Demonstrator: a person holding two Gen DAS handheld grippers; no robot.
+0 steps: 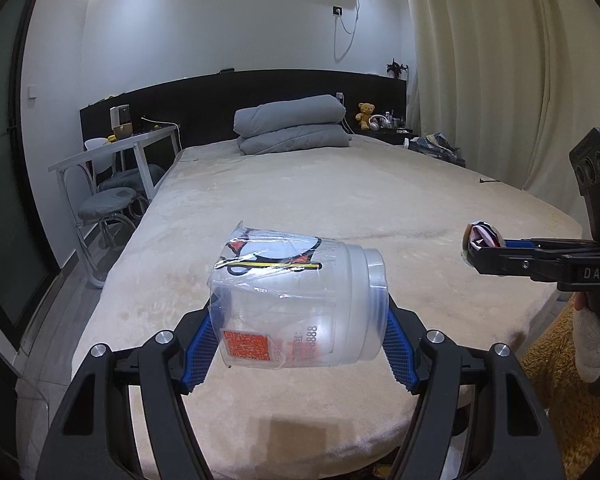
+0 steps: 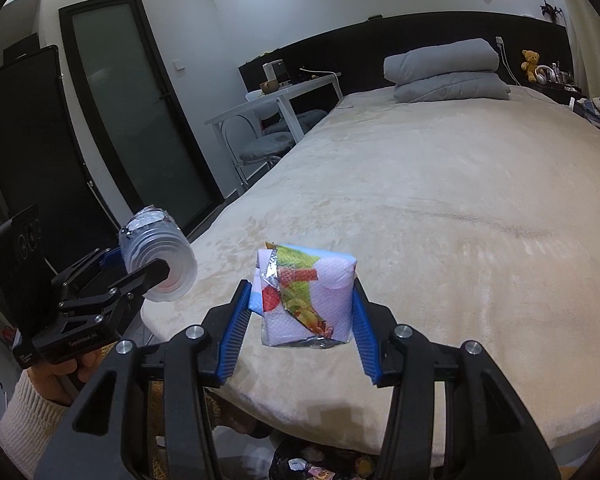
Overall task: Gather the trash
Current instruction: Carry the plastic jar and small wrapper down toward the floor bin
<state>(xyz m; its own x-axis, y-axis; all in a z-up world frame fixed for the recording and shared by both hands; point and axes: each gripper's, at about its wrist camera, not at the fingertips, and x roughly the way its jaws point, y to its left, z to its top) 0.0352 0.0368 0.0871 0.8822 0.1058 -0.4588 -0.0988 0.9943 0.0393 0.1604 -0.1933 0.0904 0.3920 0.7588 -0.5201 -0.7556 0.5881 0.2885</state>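
My left gripper [image 1: 298,328] is shut on a clear plastic cup [image 1: 296,300] lying sideways between its blue pads, held above the foot of the beige bed [image 1: 340,192]. The cup has a torn film lid and an orange label. It also shows in the right wrist view [image 2: 158,258], held by the left gripper [image 2: 140,268]. My right gripper [image 2: 300,312] is shut on a crumpled snack wrapper [image 2: 306,296] with fruit print and foil lining. In the left wrist view the right gripper [image 1: 476,248] holds the wrapper [image 1: 484,236] at the right.
Folded grey duvet [image 1: 292,126] at the bed's head. White desk [image 1: 112,152] and grey chairs [image 1: 108,200] stand left of the bed. Curtains [image 1: 500,80] hang on the right. A dark glass door [image 2: 140,112] is on the left. Trash shows below the bed's foot [image 2: 320,468].
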